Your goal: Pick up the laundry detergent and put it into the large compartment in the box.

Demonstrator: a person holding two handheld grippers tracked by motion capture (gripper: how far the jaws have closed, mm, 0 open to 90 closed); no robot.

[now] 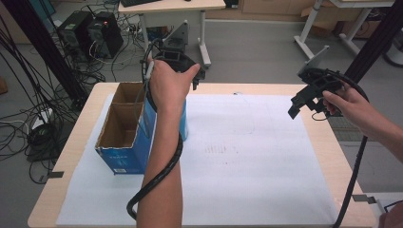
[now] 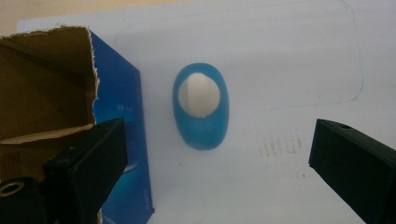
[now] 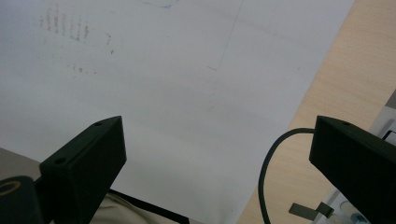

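Blue oval object with white insert (image 2: 201, 107) is seen lying on white sheet beside blue box (image 2: 122, 121), directly below wide-open left hand-held gripper (image 2: 217, 154), long axis along view's vertical; right hand-held gripper (image 3: 219, 158), wide and empty, is held well apart.

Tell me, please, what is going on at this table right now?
A person holds a gripper in each hand above a white sheet. The left gripper, jaws open, hangs over a blue oval object lying beside an open blue cardboard box. The right gripper, also open, is raised at the table's right side, holding nothing.
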